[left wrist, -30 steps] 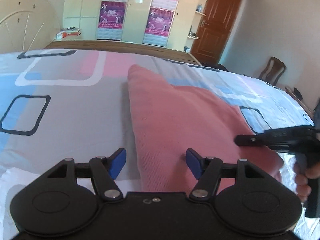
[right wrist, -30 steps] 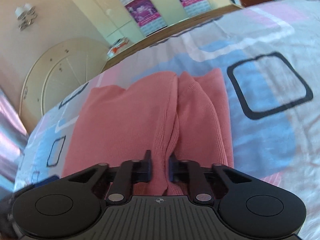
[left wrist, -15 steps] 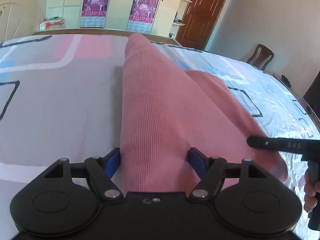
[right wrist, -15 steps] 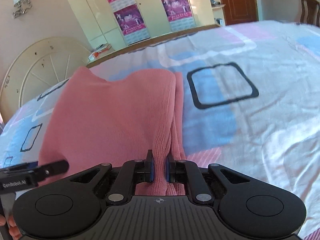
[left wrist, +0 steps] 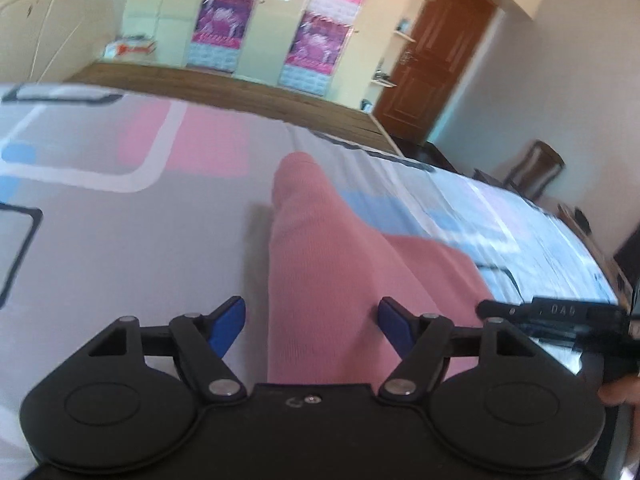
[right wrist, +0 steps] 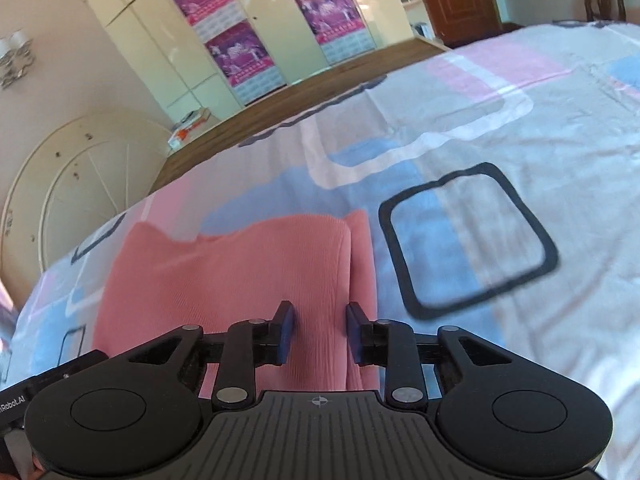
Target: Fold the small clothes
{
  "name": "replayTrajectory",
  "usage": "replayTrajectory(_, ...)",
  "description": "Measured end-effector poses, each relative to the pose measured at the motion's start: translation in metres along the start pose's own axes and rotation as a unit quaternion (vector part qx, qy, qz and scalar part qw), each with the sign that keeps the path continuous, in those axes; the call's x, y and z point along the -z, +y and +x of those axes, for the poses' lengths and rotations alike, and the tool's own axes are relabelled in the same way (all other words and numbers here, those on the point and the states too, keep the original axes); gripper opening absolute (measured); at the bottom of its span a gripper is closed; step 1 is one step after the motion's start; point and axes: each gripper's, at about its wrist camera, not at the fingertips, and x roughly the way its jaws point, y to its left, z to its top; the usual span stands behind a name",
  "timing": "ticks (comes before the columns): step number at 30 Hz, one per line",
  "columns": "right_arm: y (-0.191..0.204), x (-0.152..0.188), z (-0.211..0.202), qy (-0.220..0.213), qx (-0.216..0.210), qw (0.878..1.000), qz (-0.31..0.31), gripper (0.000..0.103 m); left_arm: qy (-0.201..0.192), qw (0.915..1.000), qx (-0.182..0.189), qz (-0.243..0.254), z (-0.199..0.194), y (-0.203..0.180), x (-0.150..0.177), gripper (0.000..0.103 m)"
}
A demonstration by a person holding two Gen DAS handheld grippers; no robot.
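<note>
A pink knit garment [left wrist: 320,264] lies folded on the patterned bedsheet [left wrist: 120,240]; it also shows in the right wrist view [right wrist: 240,272]. My left gripper [left wrist: 312,320] is open, its blue pads wide apart on either side of the garment's near edge. My right gripper [right wrist: 318,330] is open partway, its pads astride the garment's folded right edge without pinching it. The right gripper's body shows at the right of the left wrist view [left wrist: 560,314].
The bed's wooden footboard [left wrist: 224,92] runs along the far edge. Wardrobes with pink posters [left wrist: 224,20] and a brown door [left wrist: 432,64] stand behind. A chair [left wrist: 536,172] stands at the right. A round cream headboard [right wrist: 72,184] leans at the left.
My right gripper has opened and let go of the garment's edge. The garment, lifted half a second ago, has dropped lower onto the bed. My left gripper stays open.
</note>
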Motion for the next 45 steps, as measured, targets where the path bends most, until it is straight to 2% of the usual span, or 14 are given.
replayTrajectory(3,0.0,-0.01,0.019,0.006,0.001,1.0,0.0,0.029,0.001,0.9999,-0.001,-0.011,0.018,0.005,-0.006,0.073)
replayTrajectory(5,0.006,-0.01,0.02,-0.016,0.007,1.0,-0.024,0.011,-0.005,0.9999,-0.006,-0.01,0.026,0.006,-0.007,0.072)
replayTrajectory(8,0.021,-0.005,0.009,-0.073,0.035,0.992,-0.093,0.007,-0.012,0.9997,-0.014,-0.017,0.034,0.009,-0.007,0.072)
replayTrajectory(10,0.019,0.0,0.013,-0.089,0.07,0.986,-0.121,0.007,-0.012,0.9995,-0.019,-0.024,0.039,0.01,-0.003,0.079)
replayTrajectory(12,0.008,0.005,0.029,-0.054,0.076,0.989,-0.114,0.007,-0.011,0.9993,-0.023,-0.027,0.041,0.01,-0.001,0.083)
replayTrajectory(17,0.008,-0.001,0.012,-0.09,0.078,0.989,-0.093,0.008,-0.048,0.9978,-0.038,-0.026,0.035,0.004,-0.02,0.074)
replayTrajectory(22,0.036,-0.01,0.003,-0.123,0.075,0.981,-0.132,0.008,-0.012,0.9972,-0.06,-0.042,0.068,0.009,-0.035,0.066)
replayTrajectory(25,0.046,-0.007,0.02,-0.096,0.068,0.982,-0.148,0.008,-0.01,0.9966,-0.07,-0.044,0.077,0.01,-0.027,0.066)
replayTrajectory(27,0.047,-0.004,0.043,-0.064,0.095,0.979,-0.169,0.008,-0.015,0.9966,-0.075,-0.031,0.079,0.008,-0.026,0.068)
replayTrajectory(32,0.038,-0.009,0.059,-0.058,0.118,0.977,-0.167,0.007,-0.007,0.9966,-0.075,-0.032,0.075,0.006,-0.032,0.07)
replayTrajectory(35,0.041,-0.014,0.043,-0.055,0.098,0.981,-0.159,0.008,-0.018,0.9969,-0.061,-0.046,0.05,0.008,-0.03,0.07)
replayTrajectory(40,0.047,0.007,0.0,-0.037,0.038,0.987,-0.151,0.008,-0.023,0.999,-0.039,-0.006,0.007,-0.001,-0.006,0.07)
replayTrajectory(43,0.053,0.032,-0.01,-0.024,0.037,0.984,-0.17,0.008,-0.005,0.9993,-0.036,0.006,-0.003,-0.006,0.011,0.071)
replayTrajectory(45,0.052,0.048,-0.006,-0.015,0.058,0.979,-0.193,0.008,0.004,0.999,-0.044,0.011,-0.001,-0.007,0.023,0.075)
